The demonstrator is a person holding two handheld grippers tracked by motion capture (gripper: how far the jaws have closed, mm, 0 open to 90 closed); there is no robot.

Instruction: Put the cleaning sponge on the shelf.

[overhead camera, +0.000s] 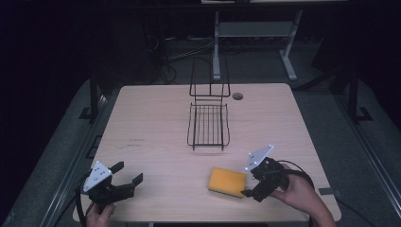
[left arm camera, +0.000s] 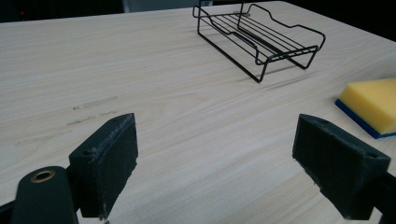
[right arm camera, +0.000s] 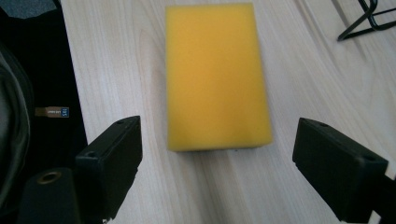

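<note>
Reaching for the yellow sponge (overhead camera: 228, 182) near the table's (overhead camera: 156, 118) front edge, the right gripper (right arm camera: 217, 154) had its jaws spread wide to fit around it. The left gripper (overhead camera: 128, 174) waited wide open by the front left corner.

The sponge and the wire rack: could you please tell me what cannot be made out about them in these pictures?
- Sponge: the left gripper view's right edge cuts it off; its blue underside is hidden from above in the right gripper view.
- Wire rack: the right gripper view's top edge leaves just a corner.
- Rack's tall handle: thin against the dark floor in the high view.
</note>
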